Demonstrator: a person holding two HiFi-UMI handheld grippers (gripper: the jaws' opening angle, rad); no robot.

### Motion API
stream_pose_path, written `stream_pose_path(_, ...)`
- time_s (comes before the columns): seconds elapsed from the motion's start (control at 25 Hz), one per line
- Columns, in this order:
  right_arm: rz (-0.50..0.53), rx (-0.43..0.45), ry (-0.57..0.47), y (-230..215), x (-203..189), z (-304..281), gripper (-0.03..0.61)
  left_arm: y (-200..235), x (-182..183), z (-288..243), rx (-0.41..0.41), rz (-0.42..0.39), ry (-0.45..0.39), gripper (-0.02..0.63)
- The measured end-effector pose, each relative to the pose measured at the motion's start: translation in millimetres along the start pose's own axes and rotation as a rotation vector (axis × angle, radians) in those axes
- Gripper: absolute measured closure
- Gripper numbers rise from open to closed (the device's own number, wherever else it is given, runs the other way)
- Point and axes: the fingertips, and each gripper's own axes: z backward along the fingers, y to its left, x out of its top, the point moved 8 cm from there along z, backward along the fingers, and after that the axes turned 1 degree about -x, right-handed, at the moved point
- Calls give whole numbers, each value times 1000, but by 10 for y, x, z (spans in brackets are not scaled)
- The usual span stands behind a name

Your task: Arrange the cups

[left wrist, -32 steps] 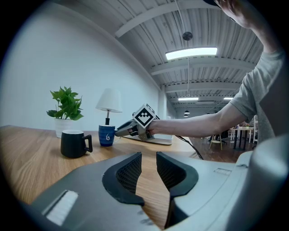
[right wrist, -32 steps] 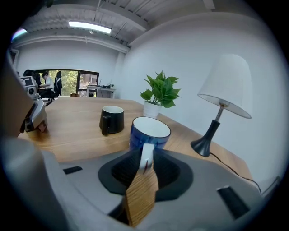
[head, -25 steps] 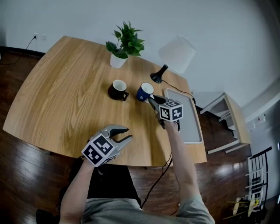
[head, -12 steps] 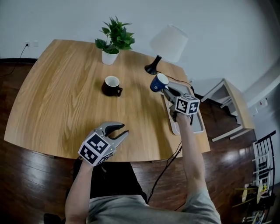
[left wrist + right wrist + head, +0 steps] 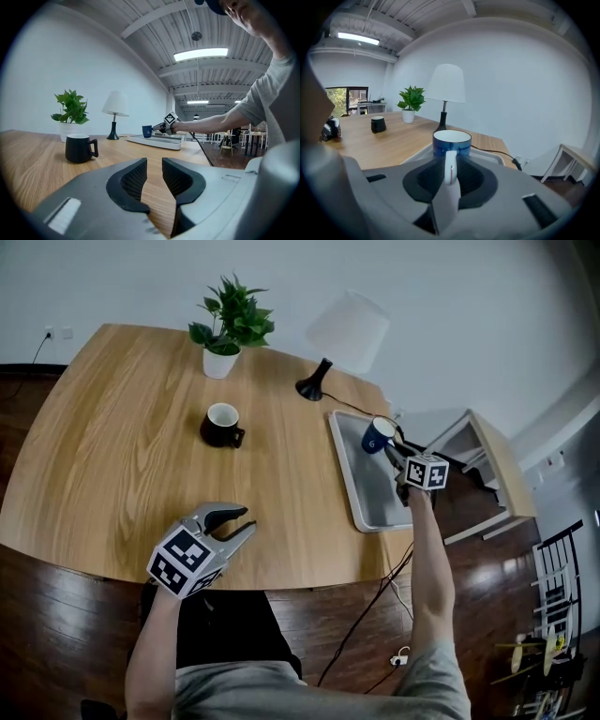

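change: a second ago the blue cup stood on the table just right of the black cup. Now you've carried it across, and it hangs over the far right end of the tray.
right gripper: pinched tight on the blue cup's handle. The right gripper view shows the white handle clamped between the pads, cup upright, mouth up.
left gripper: hasn't budged. It's parked low near the table's front edge, jaws a little apart, bare wood showing in the gap, nothing held.
black cup: same spot on the table, well apart from the tray, untouched, handle toward the tray side.
meaning for task: first cup is nearly home, I'd say. You're in the carry-to-tray step with only the set-down left. The black one still needs fetching, so call it under halfway.
blue cup, look: glossy dark blue outside, white inside and white handle, small white mark on the wall, looks empty.
blue cup, place: above the tray, not resting on it as far as I can judge. From the left gripper view it sits just over the rim line, and I can't tell the clearance.
risk: the handle is your only grip, so the cup could swing if you lower it fast.
nearby: lamp and its cable sit just beyond the tray's far end. Keep clear of them.
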Motion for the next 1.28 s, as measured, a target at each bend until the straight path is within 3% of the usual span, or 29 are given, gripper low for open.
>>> stream_pose_path(0.28, -35, 37, -11, -158, -142, -94, 494, 1, 7, -24, 10, 9, 8, 508)
stream_pose_path(0.4, 17, -6, -3, -189, -197, -109, 495, 3, 13, -16, 12, 9, 7, 508)
stream_pose_path(0.56, 37, -106, 24, -192, -187, 15, 346, -4, 26, -18, 13, 6, 4, 508)
stream_pose_path(0.68, 47, -131, -72, 28, 66, 252, 356, -9, 40, -10, 12, 1, -4, 508)
stream_pose_path(0.72, 52, -92, -127, 212, 195, 325, 387, -9, 44, -7, 13, -1, -7, 508)
stream_pose_path(0.84, 48, 129, -258, 1024, 473, 418, 388, -9, 50, -11, 17, -2, -12, 508)
stream_pose_path(1.04, 81, 463, -268, 2548, 341, 243, 388, -10, 42, -39, 10, -4, -8, 508)
stream_pose_path(1.16, 114, 553, -263, 3170, 237, 100, 388, -6, 24, -33, 12, -4, -6, 508)
stream_pose_path(1.28, 135, 573, -269, 3517, 222, -4, 402, 36, 22, 29, 43, 4, -11, 508)
